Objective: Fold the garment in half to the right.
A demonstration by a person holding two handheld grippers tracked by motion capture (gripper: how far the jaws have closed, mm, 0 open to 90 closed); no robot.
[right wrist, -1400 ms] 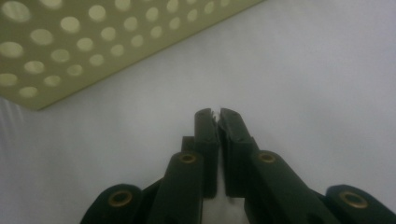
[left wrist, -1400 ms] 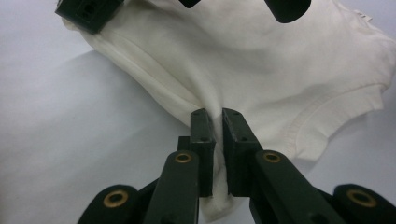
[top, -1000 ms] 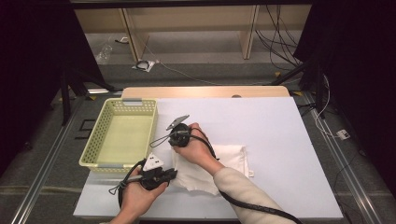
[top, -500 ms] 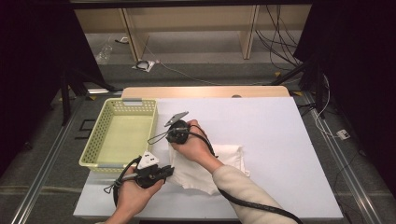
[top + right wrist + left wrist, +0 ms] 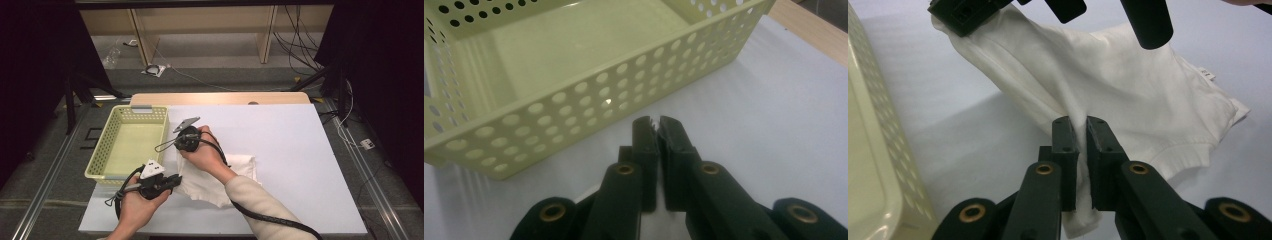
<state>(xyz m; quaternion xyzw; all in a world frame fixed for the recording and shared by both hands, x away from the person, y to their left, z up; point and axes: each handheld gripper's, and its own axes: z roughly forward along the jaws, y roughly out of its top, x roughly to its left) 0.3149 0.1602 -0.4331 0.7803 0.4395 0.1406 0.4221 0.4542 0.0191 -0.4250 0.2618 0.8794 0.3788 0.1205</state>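
high view looks down; gripper views sit close — all share the basket (image 5: 129,145).

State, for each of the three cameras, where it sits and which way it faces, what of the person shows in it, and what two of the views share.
High view: above the person's side, looking forward and down on the white table; both forearms, left hand-held gripper, right hand-held gripper.
Left gripper view: on the left hand-held gripper, looking along shut jaws at the crumpled white cloth; the other gripper's black parts show at top.
Right gripper view: on the right hand-held gripper, facing the pale yellow perforated plastic basket.
Shared: basket, in all three.
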